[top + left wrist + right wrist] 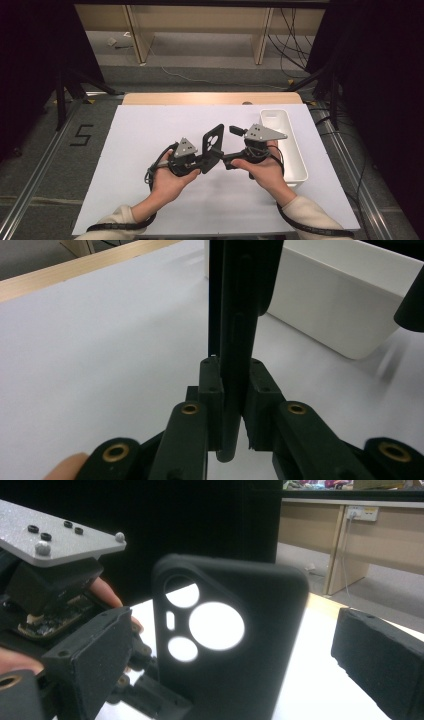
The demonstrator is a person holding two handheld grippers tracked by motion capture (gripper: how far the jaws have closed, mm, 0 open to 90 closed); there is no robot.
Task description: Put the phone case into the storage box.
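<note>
The left gripper (207, 156) has its fingers clenched on a black phone case (213, 145), held upright above the white worktop (140, 150). The right gripper (231, 161) meets the case's near edge, fingers released. A white bin (295, 150) sits just right.

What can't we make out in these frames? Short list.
- Inside of the white bin: high view, partly covered by the right gripper and hand; left gripper view, cut off at the top edge.
- Phone case: right gripper view, bottom cut off by the frame; left gripper view, edge-on, top cut off.
- Where the left gripper clamps the case: high view, too small.
</note>
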